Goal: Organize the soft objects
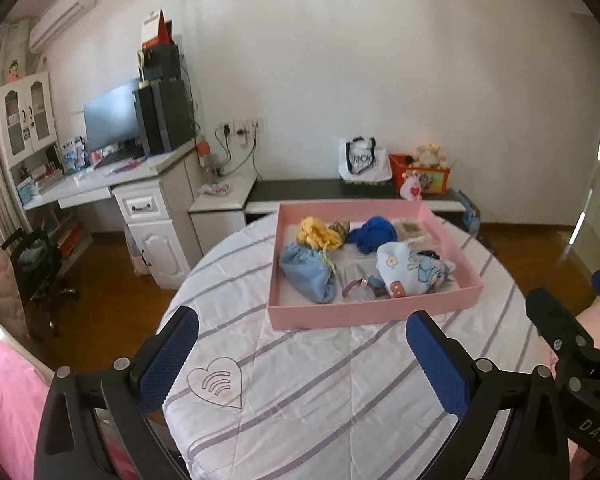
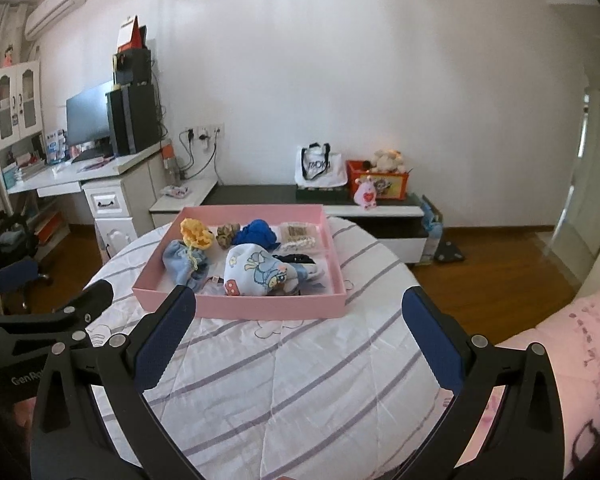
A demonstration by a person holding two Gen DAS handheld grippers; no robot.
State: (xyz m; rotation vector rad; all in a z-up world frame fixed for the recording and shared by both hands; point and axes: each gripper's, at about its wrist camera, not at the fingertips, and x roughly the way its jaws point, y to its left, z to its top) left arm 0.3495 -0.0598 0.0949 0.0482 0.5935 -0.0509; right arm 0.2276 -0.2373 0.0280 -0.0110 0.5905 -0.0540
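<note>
Both grippers, left (image 1: 302,354) and right (image 2: 298,334), hovered with jaws apart and empty, short of the pink tray (image 1: 364,314). Working from its left, the light-blue drawstring pouch (image 1: 308,274) lay nearest (yellow knit piece (image 1: 318,234) touching behind); a grasp across its bunched middle seemed best.

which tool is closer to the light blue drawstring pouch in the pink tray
Left, by a small margin as far as I can judge. The left tool hangs open before the tray's near-left side, where the light blue pouch lies. The right tool is open too, further toward the tray's right.
</note>
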